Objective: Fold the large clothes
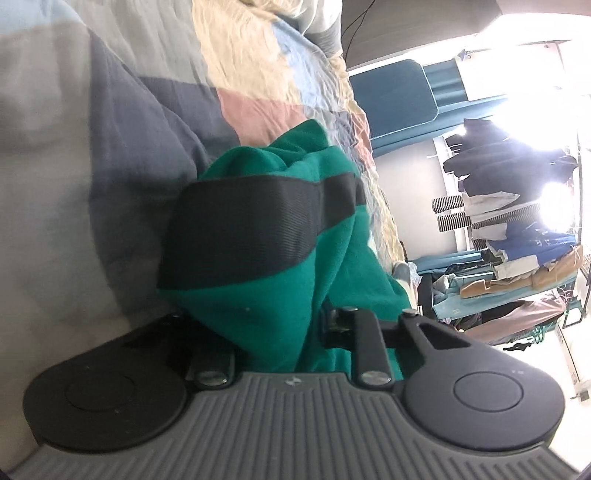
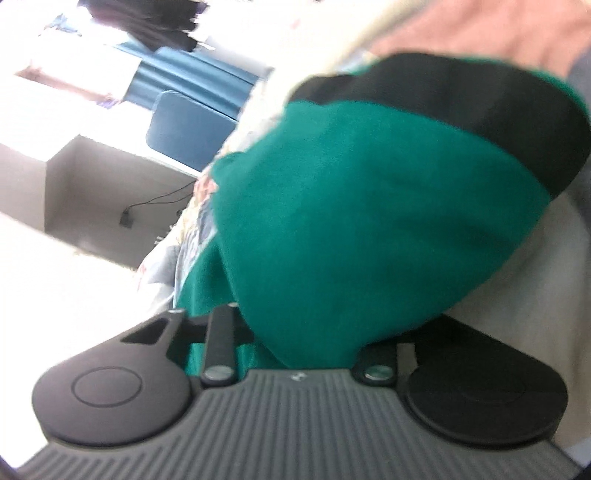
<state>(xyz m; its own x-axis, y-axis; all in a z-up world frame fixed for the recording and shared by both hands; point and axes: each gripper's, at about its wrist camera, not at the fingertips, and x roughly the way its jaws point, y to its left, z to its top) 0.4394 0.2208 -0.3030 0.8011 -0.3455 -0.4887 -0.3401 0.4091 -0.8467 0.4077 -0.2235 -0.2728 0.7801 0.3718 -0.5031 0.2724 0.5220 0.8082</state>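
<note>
Both grippers, left gripper [image 1: 280,321] and right gripper [image 2: 295,332], are clamped on the green garment [image 1: 273,288] with black band, bunched mid-frame in each view against the patchwork bedspread [image 1: 110,129].

A bed carries everything here, covered by a patchwork quilt [image 1: 122,122] of large blocks in grey, dark slate, pale blue, cream and dusty pink. A green garment [image 1: 258,266] with a broad black ribbed band [image 1: 251,229] lies bunched directly on the quilt, just below the pink block and beside the dark slate one. In the blurred right wrist view the same quilt [image 2: 498,29] shows pink above the garment [image 2: 369,221], with pale grey cloth beside and under it.
</note>
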